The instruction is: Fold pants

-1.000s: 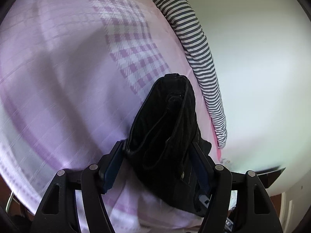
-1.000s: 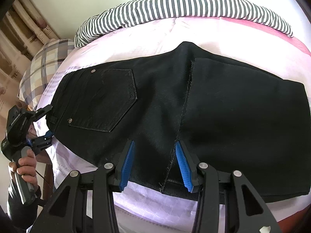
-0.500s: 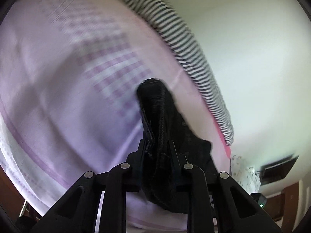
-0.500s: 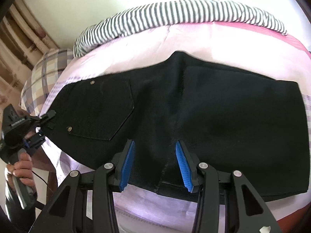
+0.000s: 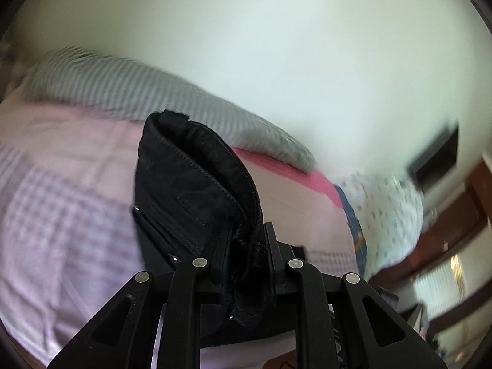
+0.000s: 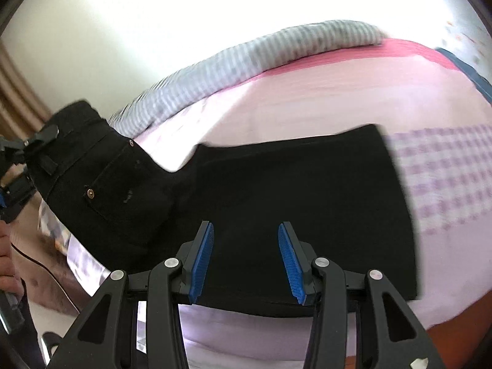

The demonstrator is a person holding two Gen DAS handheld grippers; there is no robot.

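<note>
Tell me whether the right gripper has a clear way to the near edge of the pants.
Probably yes. The right gripper is open, with the flat part of the black pants right at its fingers and nothing between. The left gripper holds the waistband off to the side.

The pants [image 6: 276,203] lie on the bed [image 6: 338,104], their waist end at the left raised off it; the striped blanket [image 6: 246,61] lies behind them, along the wall [image 6: 153,15]

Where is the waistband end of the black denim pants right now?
The waistband end of the black denim pants is lifted at the right-wrist view's left edge, clamped in the left gripper, beside the grey striped pillow.
</note>
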